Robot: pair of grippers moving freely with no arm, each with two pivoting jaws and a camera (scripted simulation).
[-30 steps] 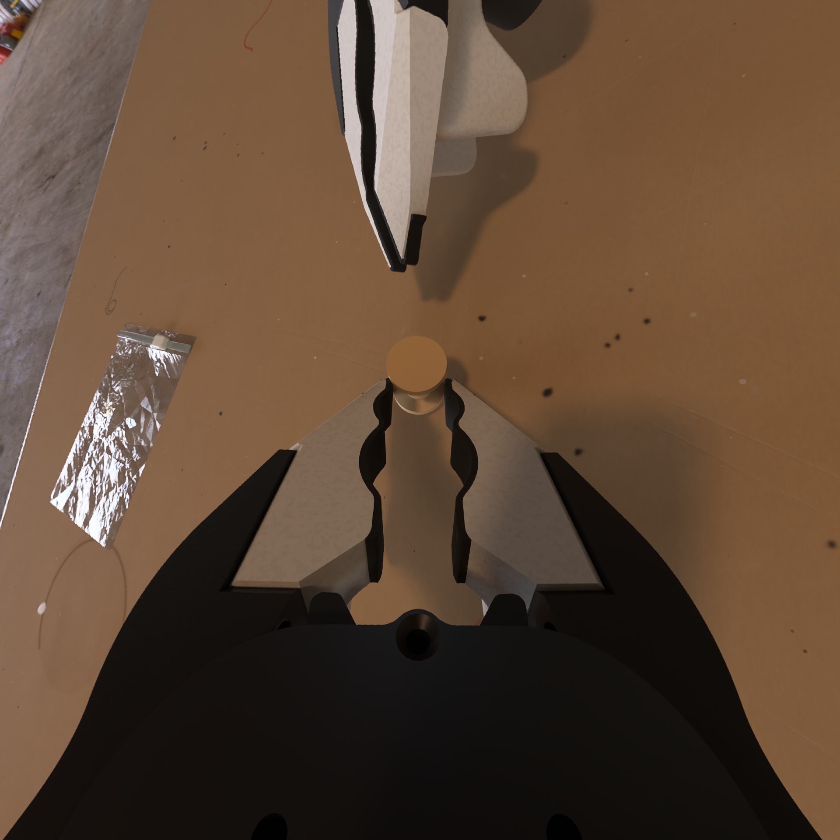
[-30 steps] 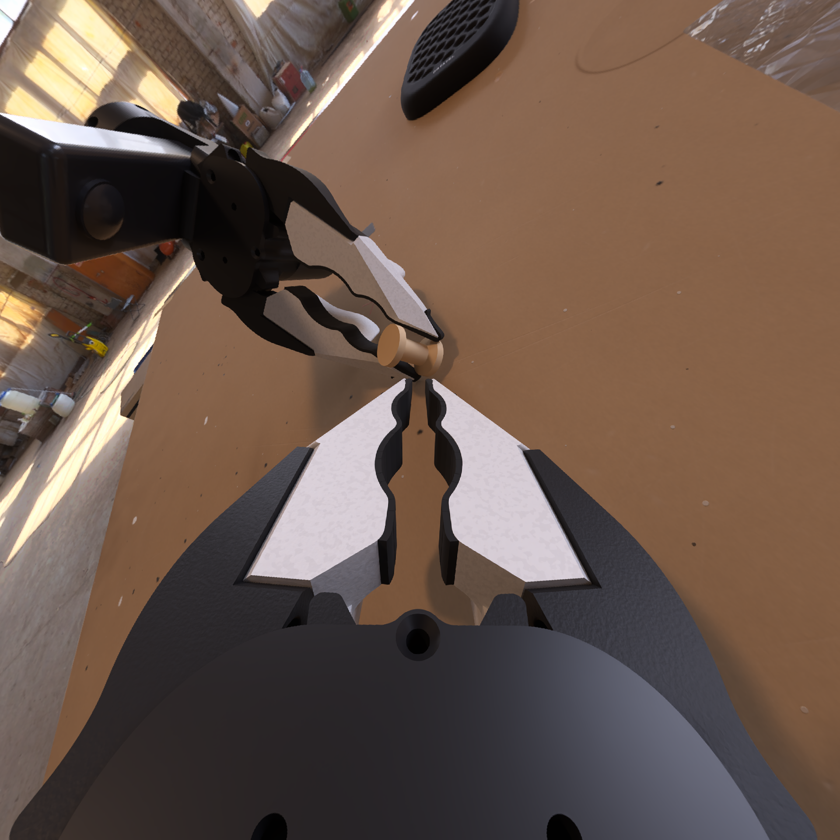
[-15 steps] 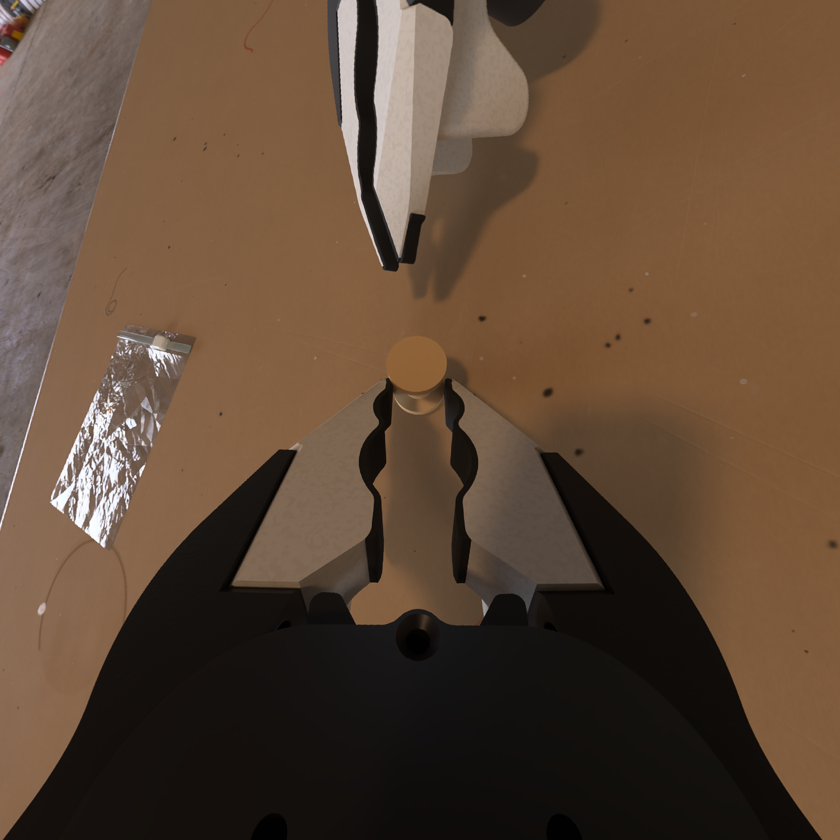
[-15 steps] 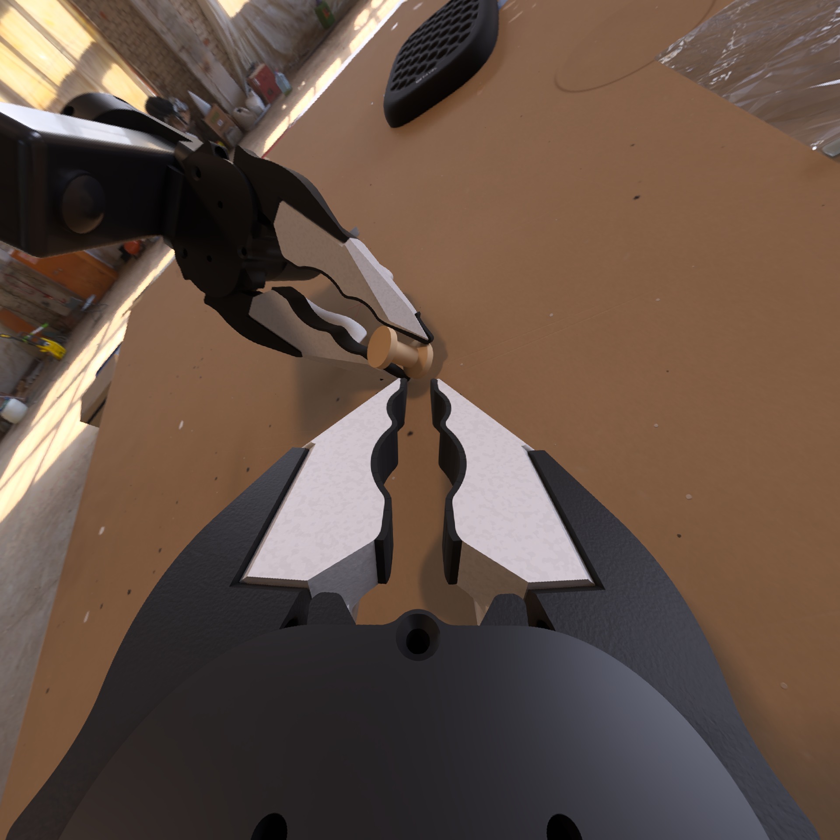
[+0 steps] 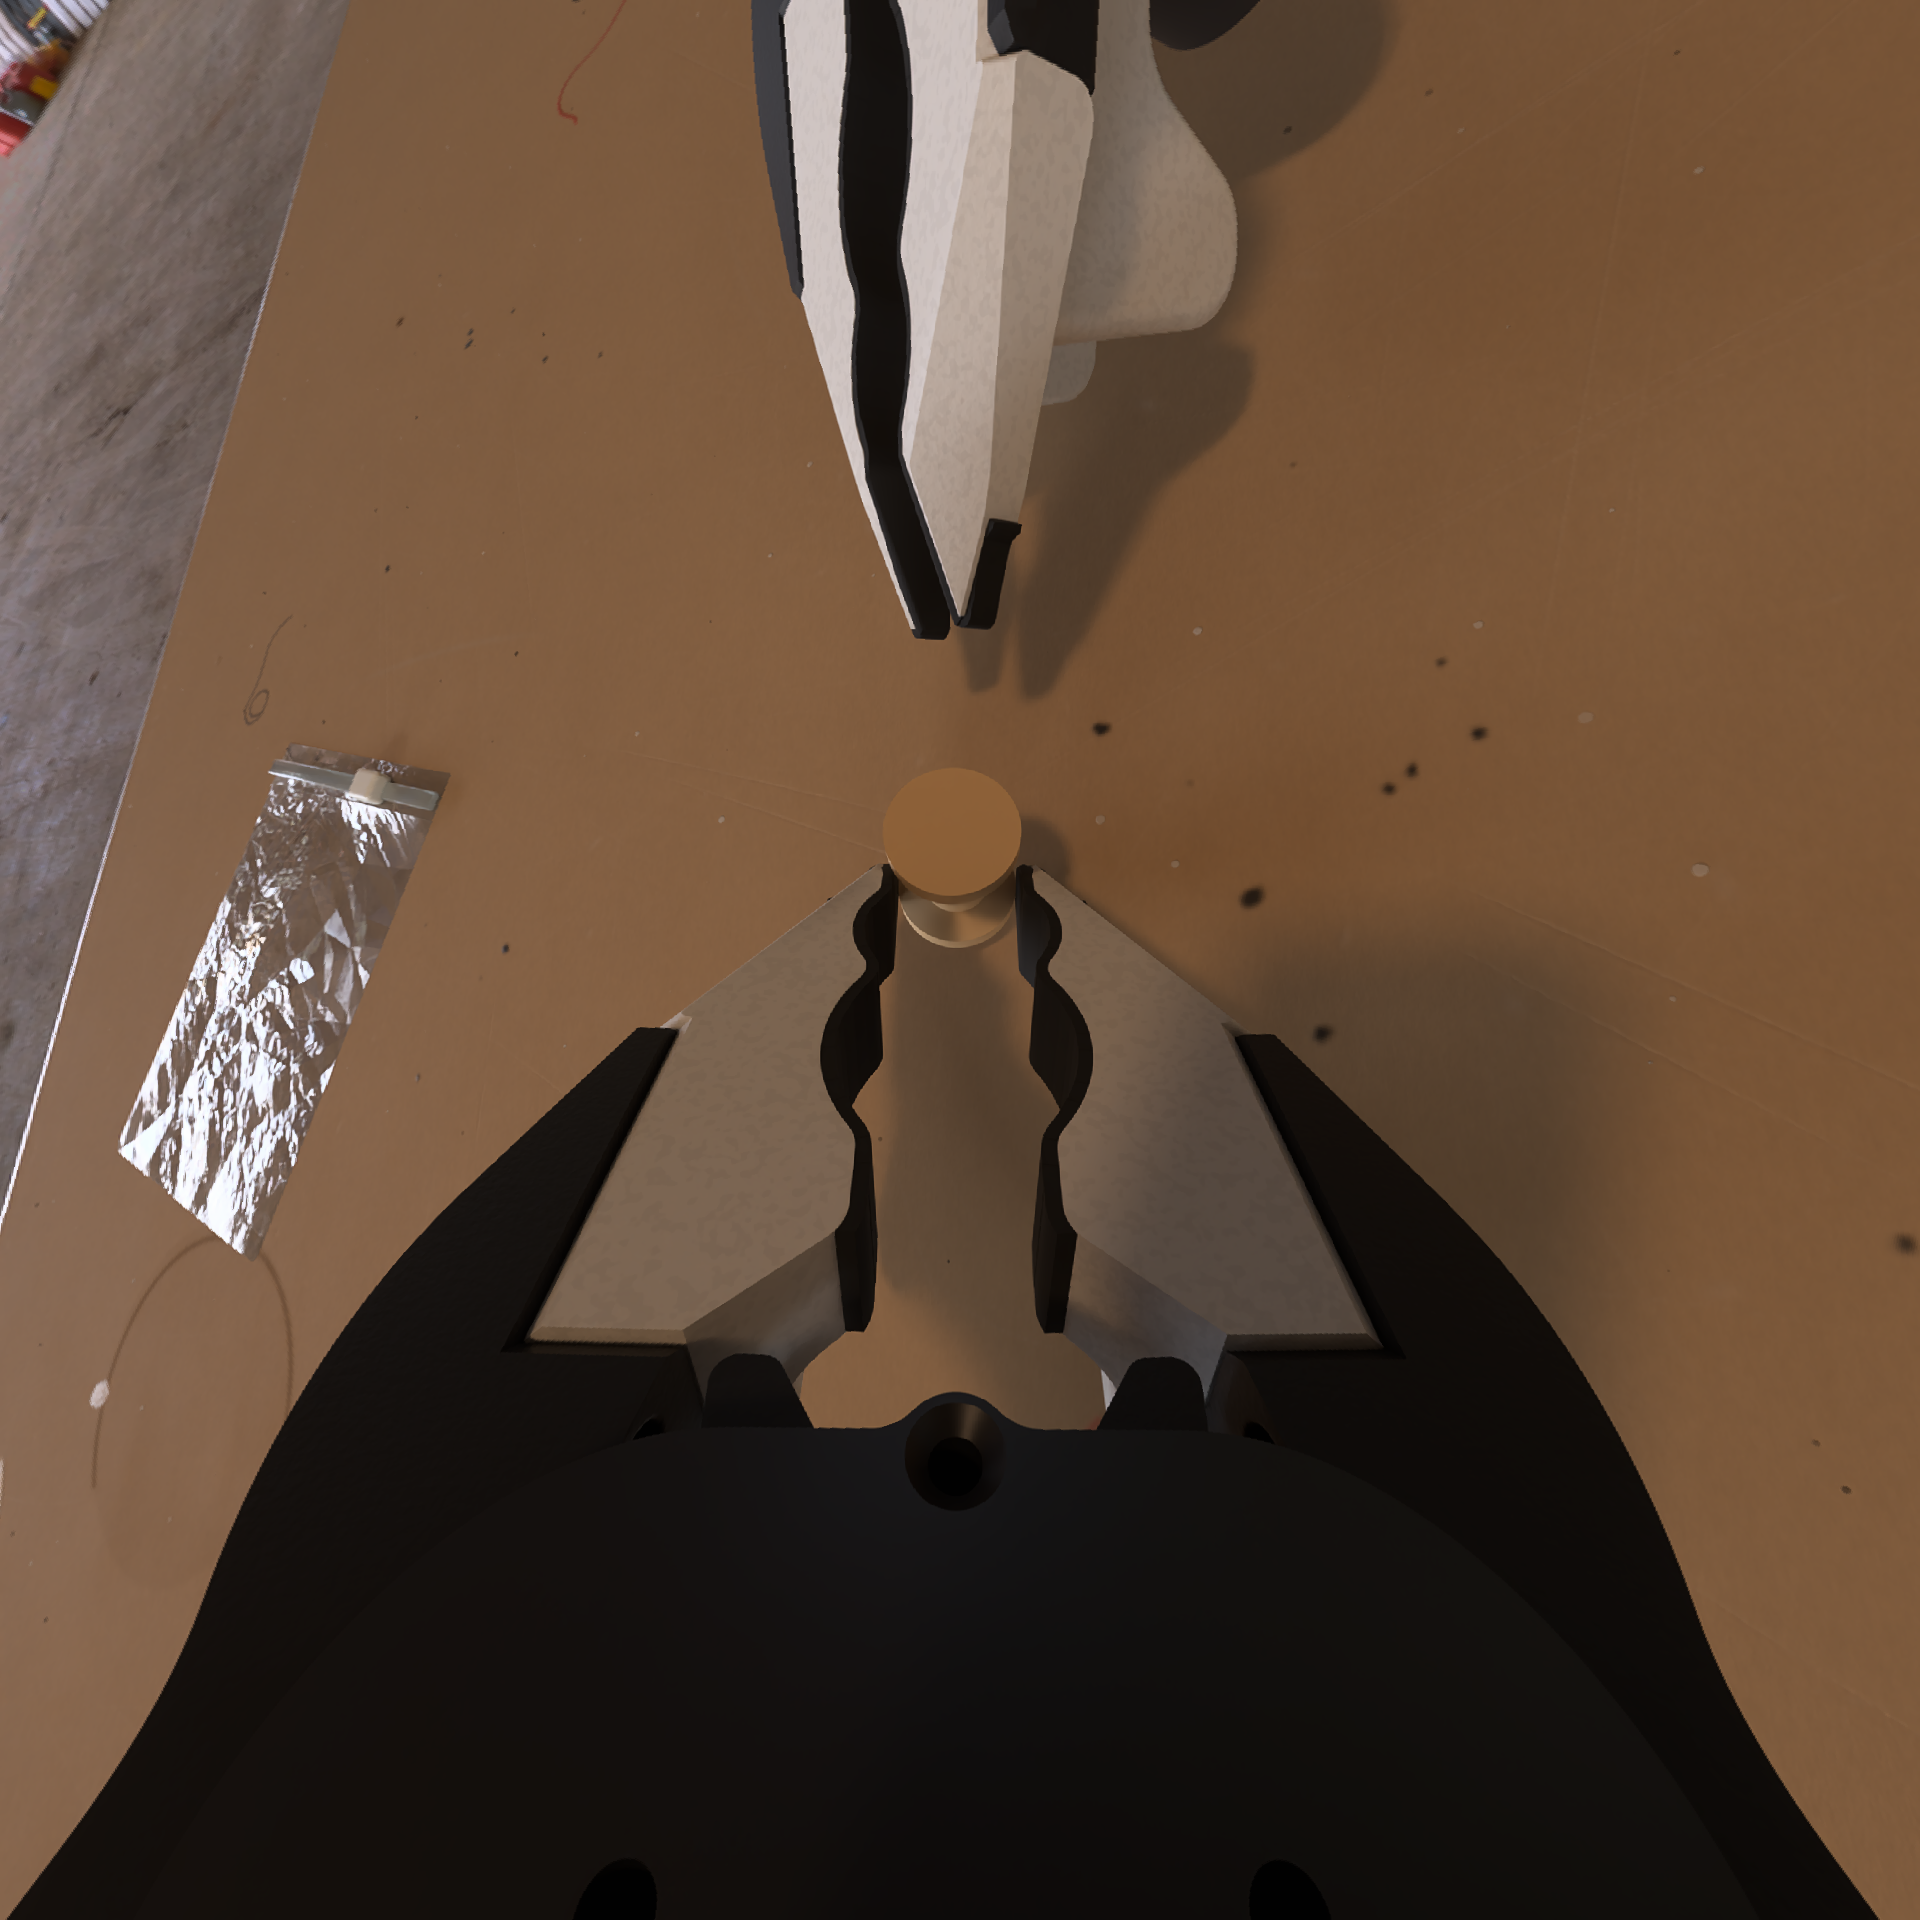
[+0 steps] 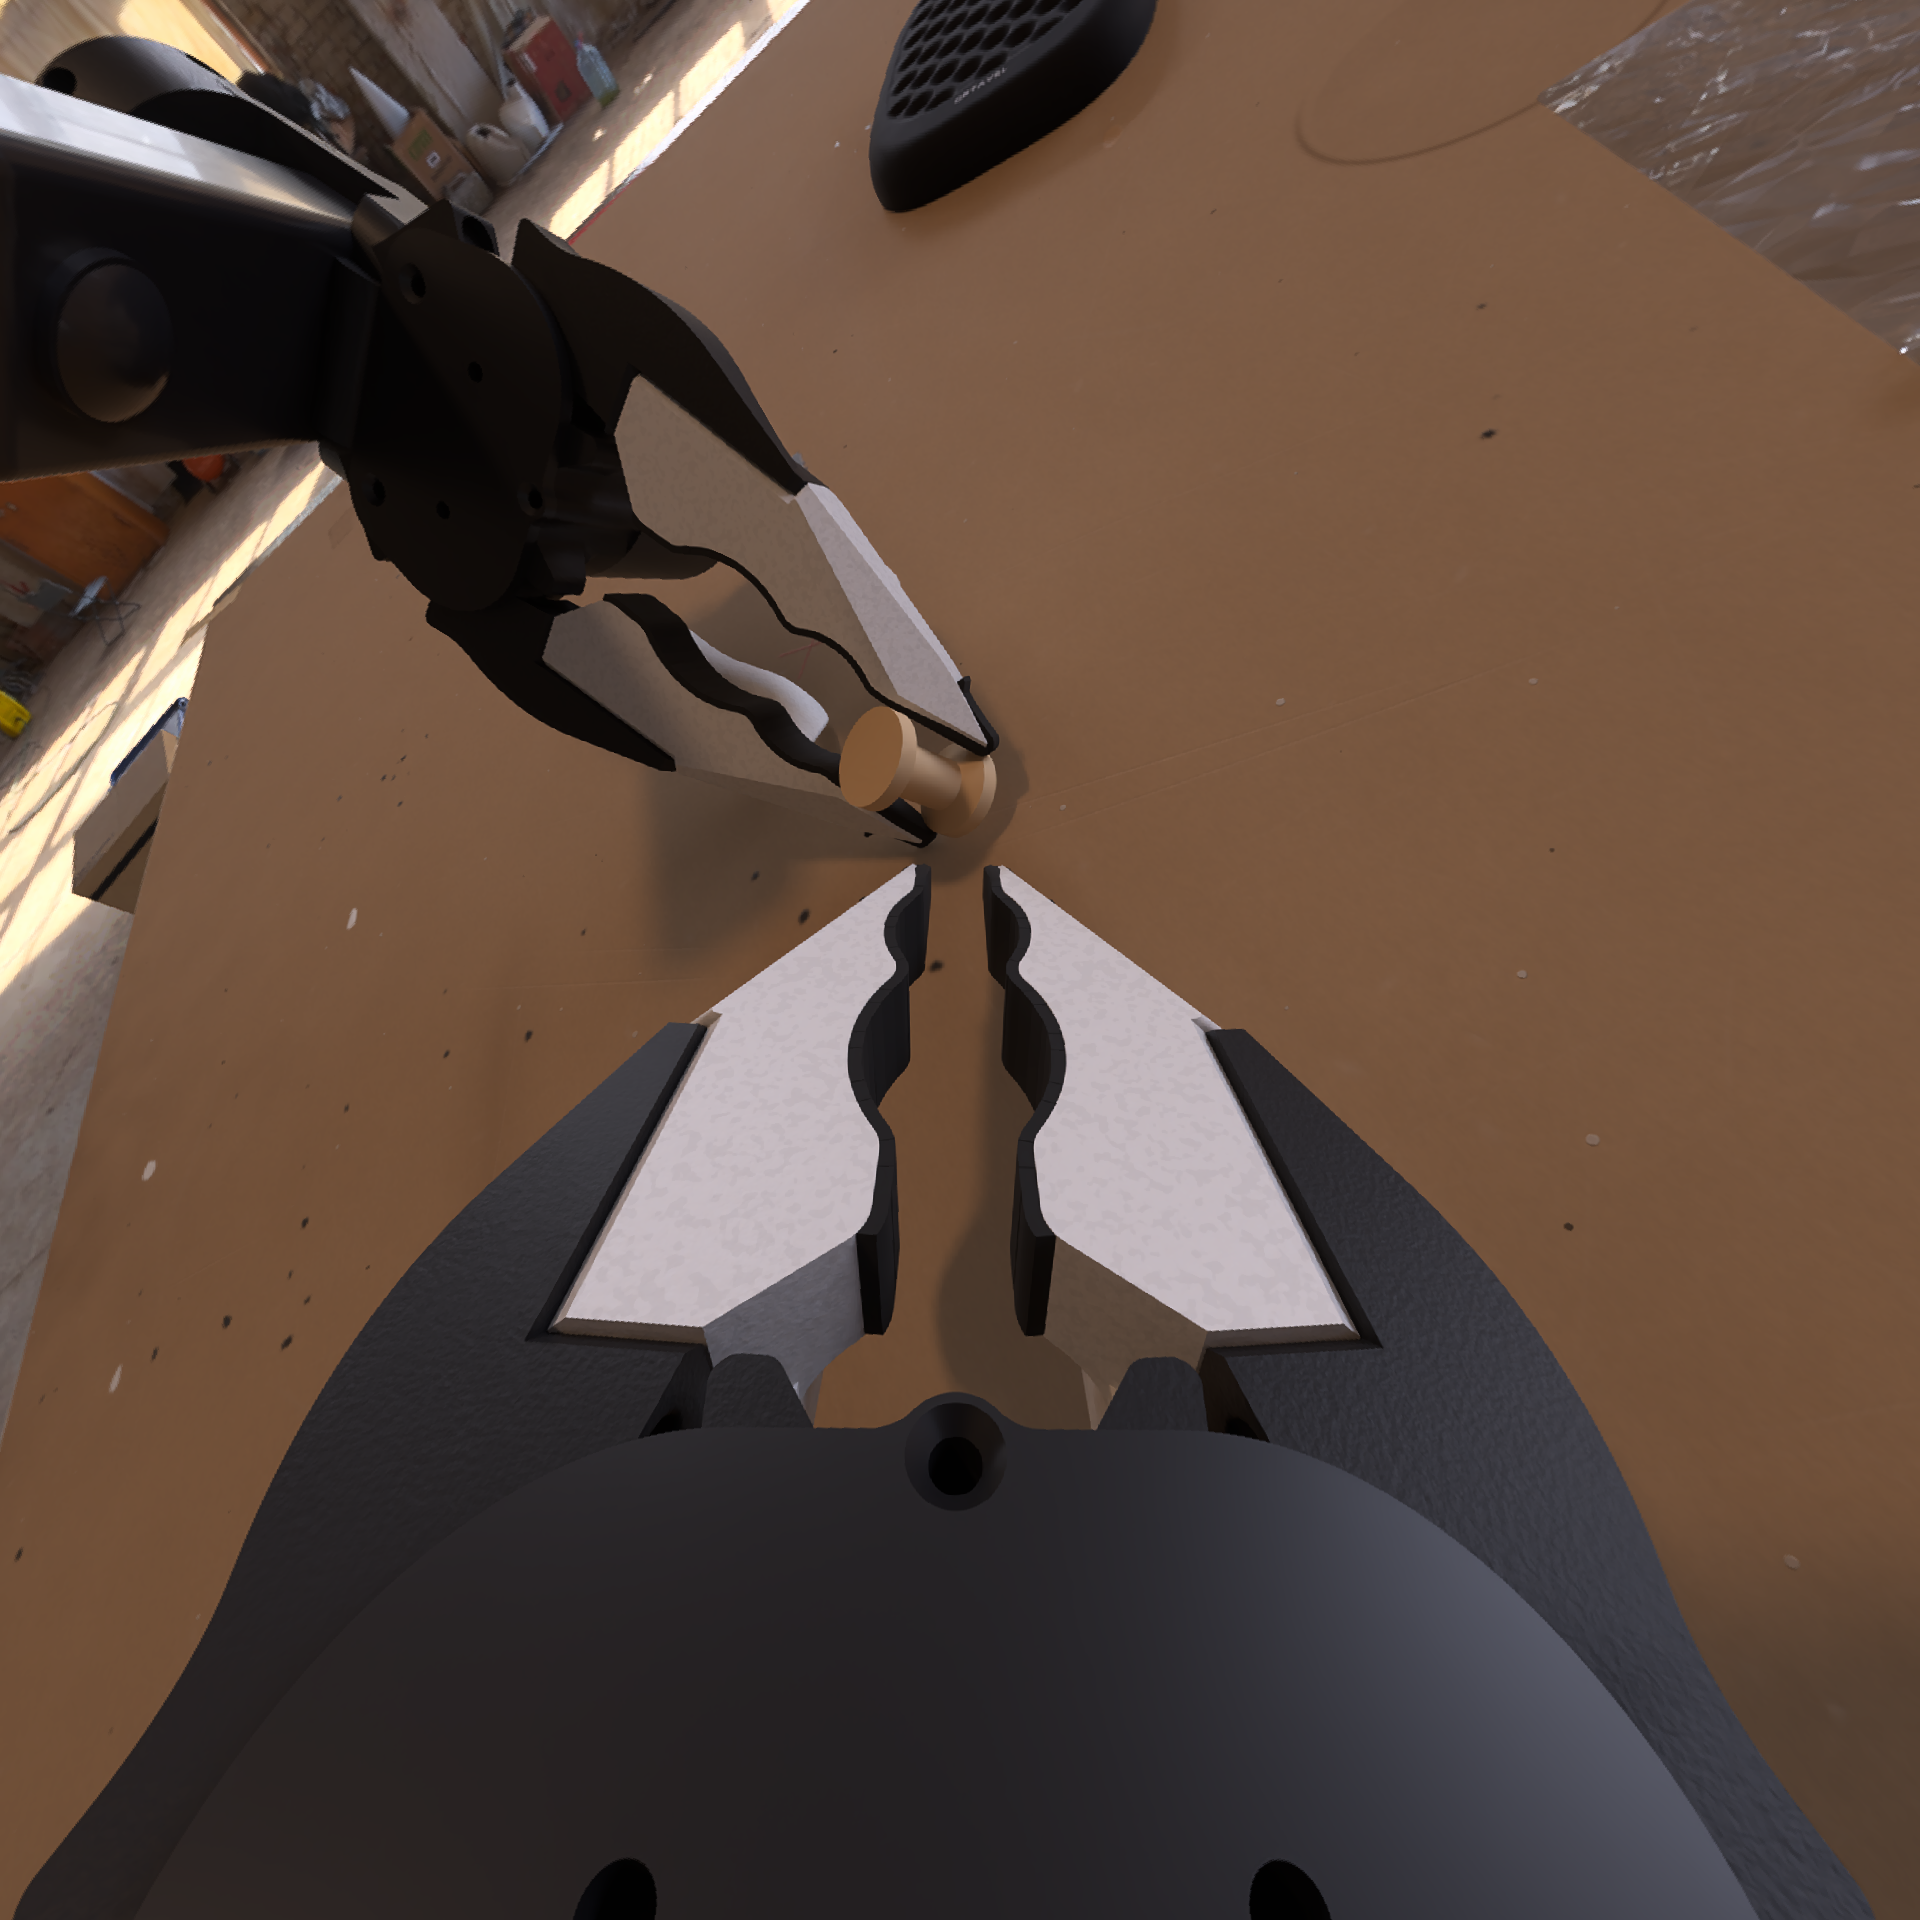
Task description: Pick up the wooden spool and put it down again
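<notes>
The wooden spool [image 5: 951, 828] stands upright on the brown table [image 5: 1455, 935]. It also shows in the right wrist view [image 6: 902, 774]. My left gripper [image 5: 953, 883] has its two fingertips closed against the spool's sides low down, with the spool's base on the table. From the right wrist view the left gripper [image 6: 954, 784] reaches in from the upper left. My right gripper [image 6: 956, 883] is empty, jaws a narrow gap apart, tips just short of the spool. In the left wrist view the right gripper [image 5: 951, 623] points down at the table beyond the spool.
A crinkled foil pouch [image 5: 270, 987] lies near the table's left edge. A black perforated object [image 6: 997, 94] and clear crumpled plastic [image 6: 1766, 156] lie at the far end. A white object [image 5: 1164, 239] lies under the right gripper. A cardboard box [image 6: 125, 821] sits beyond the table edge.
The right gripper's jaws have parted a little and its view has swung slightly. The left gripper and the spool have not moved.
</notes>
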